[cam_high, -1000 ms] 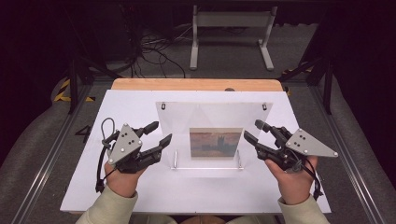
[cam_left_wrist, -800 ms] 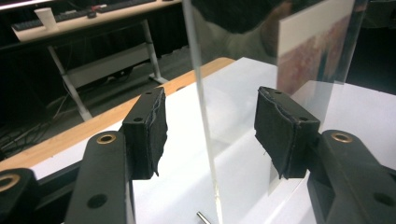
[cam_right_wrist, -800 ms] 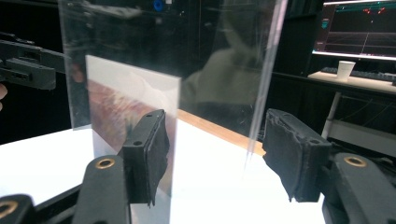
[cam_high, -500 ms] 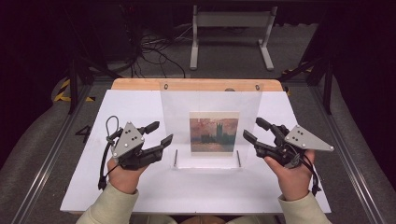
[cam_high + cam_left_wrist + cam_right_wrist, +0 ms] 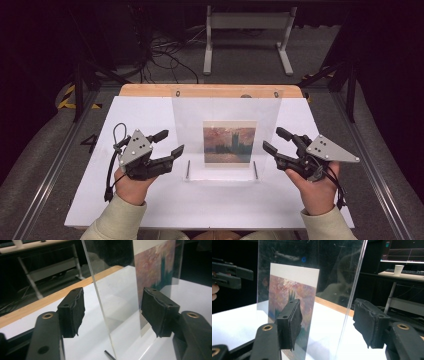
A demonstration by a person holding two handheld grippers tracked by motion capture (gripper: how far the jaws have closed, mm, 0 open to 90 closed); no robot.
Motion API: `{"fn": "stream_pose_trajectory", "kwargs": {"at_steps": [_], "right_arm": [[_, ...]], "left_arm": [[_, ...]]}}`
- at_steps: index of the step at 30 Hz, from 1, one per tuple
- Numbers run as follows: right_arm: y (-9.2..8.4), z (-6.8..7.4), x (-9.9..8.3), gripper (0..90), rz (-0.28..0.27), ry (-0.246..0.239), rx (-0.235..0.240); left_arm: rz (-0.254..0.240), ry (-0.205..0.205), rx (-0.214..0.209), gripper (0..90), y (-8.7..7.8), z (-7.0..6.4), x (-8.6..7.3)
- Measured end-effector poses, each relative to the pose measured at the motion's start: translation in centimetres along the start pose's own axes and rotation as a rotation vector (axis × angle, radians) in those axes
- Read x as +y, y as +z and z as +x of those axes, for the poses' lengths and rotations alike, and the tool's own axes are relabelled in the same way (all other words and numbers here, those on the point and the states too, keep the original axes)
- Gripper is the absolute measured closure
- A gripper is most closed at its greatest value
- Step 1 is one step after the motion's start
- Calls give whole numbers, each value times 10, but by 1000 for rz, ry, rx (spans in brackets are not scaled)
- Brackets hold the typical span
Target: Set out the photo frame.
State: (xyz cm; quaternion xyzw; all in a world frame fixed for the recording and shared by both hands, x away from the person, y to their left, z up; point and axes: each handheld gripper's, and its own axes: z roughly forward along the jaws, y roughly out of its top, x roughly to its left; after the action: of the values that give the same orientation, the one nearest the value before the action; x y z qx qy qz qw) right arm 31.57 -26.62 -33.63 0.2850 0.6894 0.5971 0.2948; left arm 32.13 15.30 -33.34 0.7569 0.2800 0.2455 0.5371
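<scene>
No legible text or labels anywhere.

The high view looks forward and down from above the person's side of the white desk. Each gripper view sits close behind its own black jaws, facing inward at an edge of the upright clear acrylic panel with a painted picture, which all three views share.

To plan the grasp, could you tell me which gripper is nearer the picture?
Right. The right gripper has its jaws astride the panel edge just beside the picture; the left gripper straddles the opposite edge, farther off.
</scene>
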Motion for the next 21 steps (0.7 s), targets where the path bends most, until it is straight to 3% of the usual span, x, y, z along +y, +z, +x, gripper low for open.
{"fn": "stream_pose_trajectory", "kwargs": {"at_steps": [5, 9, 15, 21], "right_arm": [[-8, -5, 2, 356, 18, -5, -6], [-13, -11, 2, 336, 28, 1, -11], [-25, -24, -5, 314, 63, 29, -38], [-32, -28, -13, 274, 112, 23, -63]], "left_arm": [[15, -3, 3, 296, -8, 5, -5], [16, -32, 9, 264, -17, 11, -12], [39, -49, 31, 226, -24, 19, -26], [68, -64, 47, 185, -27, 25, -43]]}}
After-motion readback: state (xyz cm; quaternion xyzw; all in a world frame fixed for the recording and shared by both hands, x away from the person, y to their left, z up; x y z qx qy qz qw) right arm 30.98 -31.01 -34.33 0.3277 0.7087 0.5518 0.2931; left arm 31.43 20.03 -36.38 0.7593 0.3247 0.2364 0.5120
